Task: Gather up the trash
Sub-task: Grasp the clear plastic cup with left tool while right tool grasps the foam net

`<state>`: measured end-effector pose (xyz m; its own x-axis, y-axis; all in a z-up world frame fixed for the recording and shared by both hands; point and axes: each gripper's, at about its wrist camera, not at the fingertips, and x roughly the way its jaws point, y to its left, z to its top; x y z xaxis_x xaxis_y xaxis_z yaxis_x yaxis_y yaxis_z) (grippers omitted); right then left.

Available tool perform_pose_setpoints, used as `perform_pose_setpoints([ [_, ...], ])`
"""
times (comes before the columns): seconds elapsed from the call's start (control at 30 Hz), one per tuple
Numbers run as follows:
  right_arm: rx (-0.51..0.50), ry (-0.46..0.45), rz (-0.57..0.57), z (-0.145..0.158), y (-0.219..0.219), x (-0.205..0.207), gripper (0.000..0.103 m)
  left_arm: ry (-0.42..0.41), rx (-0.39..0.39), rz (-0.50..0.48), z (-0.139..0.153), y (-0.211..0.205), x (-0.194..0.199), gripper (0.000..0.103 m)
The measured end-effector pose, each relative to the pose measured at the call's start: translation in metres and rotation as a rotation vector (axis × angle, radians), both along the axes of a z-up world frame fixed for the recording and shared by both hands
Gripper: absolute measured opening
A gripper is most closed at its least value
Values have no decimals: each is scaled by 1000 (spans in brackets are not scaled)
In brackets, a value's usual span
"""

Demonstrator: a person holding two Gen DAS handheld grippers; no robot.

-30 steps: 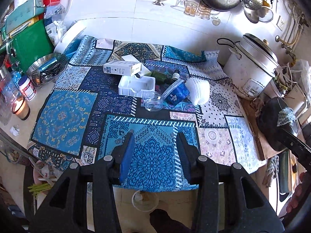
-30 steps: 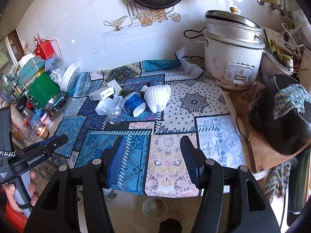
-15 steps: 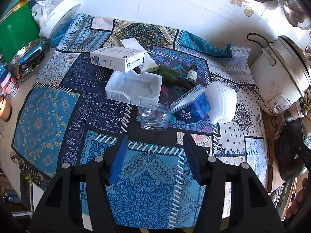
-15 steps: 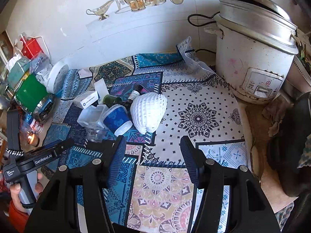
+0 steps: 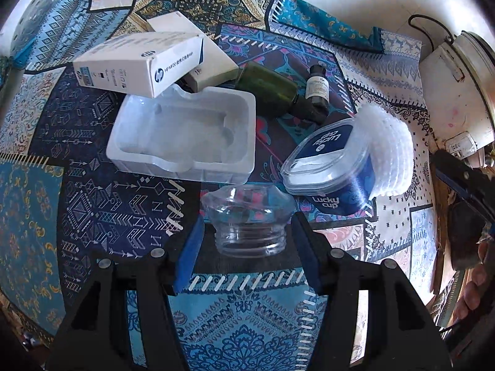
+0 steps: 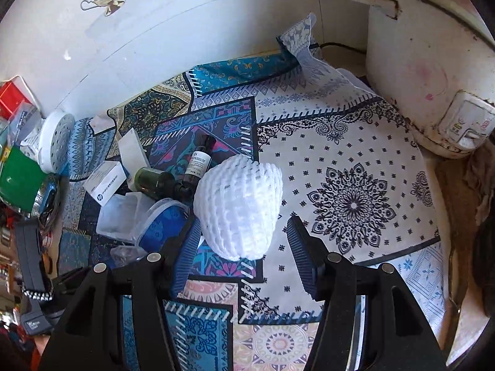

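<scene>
My left claw (image 5: 246, 235) stands apart around the clear plastic jar top (image 5: 247, 219), pads not pressing it. My right claw (image 6: 243, 241) is also apart, its pads flanking the white foam net (image 6: 239, 207). The blue cup (image 5: 334, 170) lies at two o'clock from the jar top on the tabletop (image 5: 92, 210).

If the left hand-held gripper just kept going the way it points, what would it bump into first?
Most likely the clear plastic bottle top, which lies between the open fingers of the left hand-held gripper; they look not to be touching it yet.
</scene>
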<state>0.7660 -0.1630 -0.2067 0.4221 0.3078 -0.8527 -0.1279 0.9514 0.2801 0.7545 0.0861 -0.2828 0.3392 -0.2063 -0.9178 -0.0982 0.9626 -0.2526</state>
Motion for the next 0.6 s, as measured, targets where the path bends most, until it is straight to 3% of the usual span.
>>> perform_pose_setpoints([
  [0.23,-3,91,6,-31,19,26,55,16,-9,-35,-12,-1,10,57],
  [0.3,9,103,5,-37,22,30,64,9,-12,-34,-13,0,12,57],
  [0.47,16,124,8,-46,27,38,72,-9,-3,-37,-13,-3,15,57],
  [0.6,32,115,13,-50,30,39,72,-34,26,-34,-10,-5,11,57],
])
